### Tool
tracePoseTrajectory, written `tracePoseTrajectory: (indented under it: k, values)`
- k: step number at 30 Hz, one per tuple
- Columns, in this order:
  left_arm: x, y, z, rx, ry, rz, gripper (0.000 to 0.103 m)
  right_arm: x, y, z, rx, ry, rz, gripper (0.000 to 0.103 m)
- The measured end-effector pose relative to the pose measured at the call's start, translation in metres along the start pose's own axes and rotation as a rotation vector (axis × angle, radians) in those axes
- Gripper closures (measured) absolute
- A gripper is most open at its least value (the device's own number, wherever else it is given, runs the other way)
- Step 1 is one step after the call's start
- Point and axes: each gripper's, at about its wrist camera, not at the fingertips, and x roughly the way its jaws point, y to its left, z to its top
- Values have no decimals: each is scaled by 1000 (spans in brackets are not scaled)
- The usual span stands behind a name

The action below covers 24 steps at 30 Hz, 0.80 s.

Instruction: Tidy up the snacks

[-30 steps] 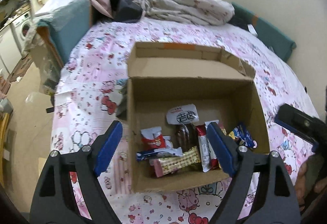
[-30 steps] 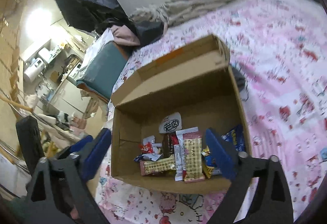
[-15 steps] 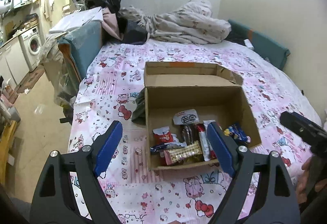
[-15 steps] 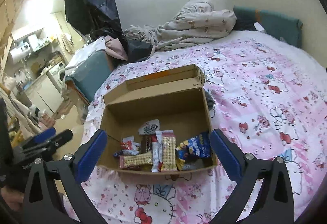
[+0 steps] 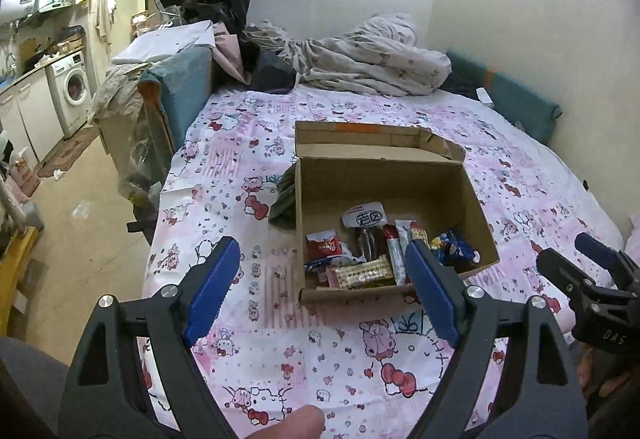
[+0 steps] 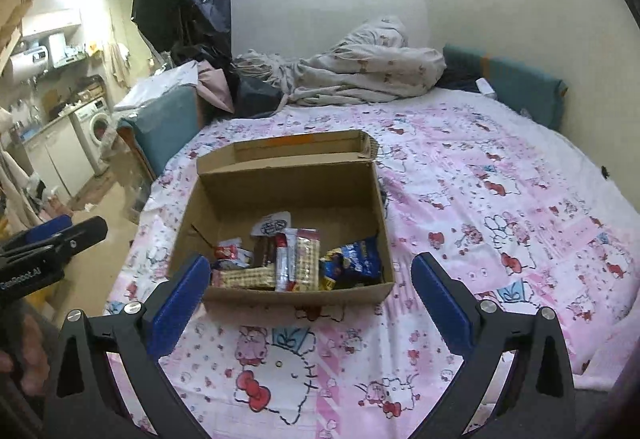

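An open cardboard box (image 5: 472, 199) sits on the pink cartoon-print bedspread; it also shows in the right wrist view (image 6: 200, 199). Several snack packets lie in its near half: a red packet (image 5: 324, 243), a beige wafer bar (image 5: 364, 273), a blue packet (image 5: 454, 245) and a white round-label packet (image 5: 365, 215). In the right wrist view the wafer bars (image 6: 308, 259) and blue packet (image 6: 358, 257) show too. My left gripper (image 5: 322, 287) is open and empty, held back above the bed in front of the box. My right gripper (image 6: 310, 297) is open and empty, likewise short of the box.
A crumpled blanket (image 5: 372, 57) and a teal cushion (image 5: 516, 99) lie at the bed's far end. A dark cloth (image 5: 284, 203) sits against the box's left side. A teal-covered stack (image 5: 176, 95) and a washing machine (image 5: 72, 91) stand left of the bed.
Both grippers have pulled back and up from the box, so it looks smaller and farther. Both stayed open and empty. The box and snacks have not moved.
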Motion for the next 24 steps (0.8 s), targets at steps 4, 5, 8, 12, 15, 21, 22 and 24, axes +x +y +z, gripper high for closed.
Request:
tracePoseTrajectory:
  k: [4,5,8,12,15,21,22,24]
  values:
    - [3,-3,-5,20,1,40,1,6,4,-4,16,8,-6,0]
    - [2,-3,-6,25,-4,50,0,8,4,-5,13,13,-7,0]
    - [0,-1,-7,19,-10,40,0,13,4,-7,17,33,-12,0]
    - [5,2,-8,-1,15,26,0,14,7,-8,7,35,-17,0]
    - [7,1,-10,2,25,29,0,15,9,-7,-3,33,-20,0]
    - [7,-2,-13,18,27,22,0,16,10,-7,-1,31,-21,0]
    - [6,-2,-13,22,25,24,0,16,10,-7,3,32,-19,0]
    - [6,-3,-13,25,23,27,0,15,9,-7,6,32,-18,0]
